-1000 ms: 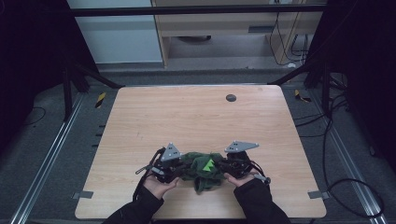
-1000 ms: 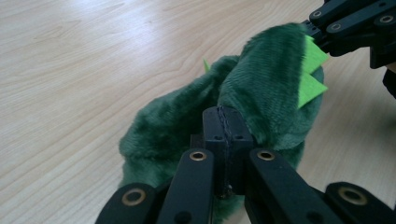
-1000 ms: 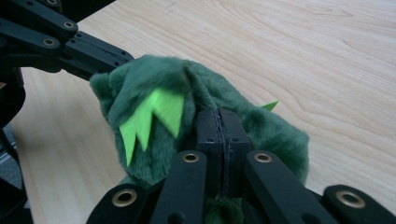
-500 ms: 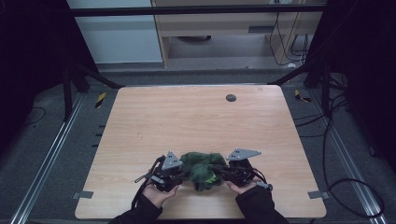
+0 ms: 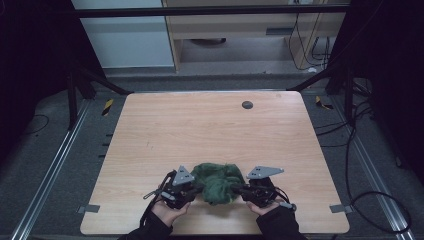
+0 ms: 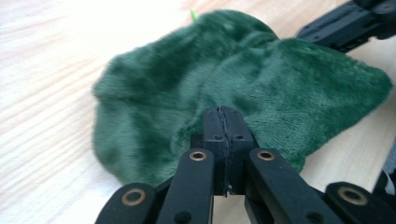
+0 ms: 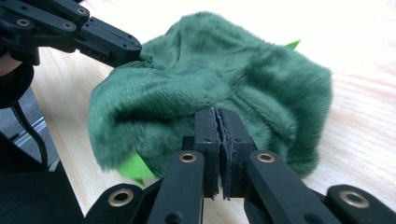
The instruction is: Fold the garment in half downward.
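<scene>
**Two grippers pinch a green plush cloth at the near edge of the table**

The left gripper [image 5: 192,188] has its jaws pressed together on a fold of the dark green plush cloth [image 5: 218,181]; in the left gripper view the two pads meet with the fabric caught at their tips. The right gripper [image 5: 244,189] is clamped the same way on the opposite side of the cloth, its jaws closed on a bunched edge. The cloth lies crumpled between the two grippers, resting on the wooden table [image 5: 210,130] close to its near edge. A bright green tag [image 7: 133,168] peeks from under the plush in the right gripper view.

Ahead of the grippers the tabletop stretches bare toward the far edge, with wide room to either side as well. A small dark round fitting [image 5: 247,104] sits near the far edge, well apart from the cloth. Nothing on the table stands between the grippers and the far side.

The left hand [image 5: 167,210] and right hand [image 5: 265,206] come in from the near edge, forearms low, each gripper angled inward toward the cloth.
</scene>
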### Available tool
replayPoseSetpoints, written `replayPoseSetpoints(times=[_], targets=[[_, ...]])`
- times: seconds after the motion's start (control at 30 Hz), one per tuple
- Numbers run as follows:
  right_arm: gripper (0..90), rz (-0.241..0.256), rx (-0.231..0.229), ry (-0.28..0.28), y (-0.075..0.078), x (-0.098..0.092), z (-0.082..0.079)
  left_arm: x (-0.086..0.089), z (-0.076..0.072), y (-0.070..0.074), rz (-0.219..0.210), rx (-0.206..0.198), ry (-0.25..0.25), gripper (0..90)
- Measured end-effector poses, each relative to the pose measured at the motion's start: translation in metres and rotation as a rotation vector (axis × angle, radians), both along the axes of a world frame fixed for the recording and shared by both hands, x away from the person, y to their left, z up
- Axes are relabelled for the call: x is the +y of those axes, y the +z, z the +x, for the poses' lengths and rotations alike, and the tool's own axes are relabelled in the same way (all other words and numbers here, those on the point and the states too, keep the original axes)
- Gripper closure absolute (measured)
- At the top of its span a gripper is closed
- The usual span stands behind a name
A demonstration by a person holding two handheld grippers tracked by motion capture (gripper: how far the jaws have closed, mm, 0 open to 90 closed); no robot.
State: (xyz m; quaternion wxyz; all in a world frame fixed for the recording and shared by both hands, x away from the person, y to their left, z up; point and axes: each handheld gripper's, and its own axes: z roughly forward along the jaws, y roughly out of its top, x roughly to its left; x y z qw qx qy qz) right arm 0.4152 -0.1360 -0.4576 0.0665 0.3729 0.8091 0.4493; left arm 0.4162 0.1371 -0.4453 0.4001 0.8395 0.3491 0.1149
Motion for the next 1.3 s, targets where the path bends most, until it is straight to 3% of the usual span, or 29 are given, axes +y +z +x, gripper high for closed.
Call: replayPoseSetpoints(times=[0.23, 0.4, 0.93, 1.13, 1.3], targets=[[88.4, 0.025, -0.039, -0.039, 0.009, -0.002, 0.013, 0.004, 0.014, 0.002, -0.007, -0.005, 0.038, 89.9], [88.5, 0.027, -0.032, -0.033, 0.006, 0.01, 0.023, 0.001, 0.022, -0.005, 0.006, 0.014, 0.039, 89.8], [87.2, -0.029, 0.032, 0.003, -0.017, 0.006, 0.009, -0.007, 0.008, -0.03, 0.078, 0.061, 0.0, 89.7], [87.2, -0.06, 0.031, -0.007, -0.026, 0.009, 0.012, -0.007, 0.009, -0.033, 0.085, 0.062, 0.001, 89.8], [86.4, -0.049, 0.027, -0.007, -0.024, 0.008, 0.013, -0.004, 0.01, -0.028, 0.072, 0.052, 0.012, 89.5]])
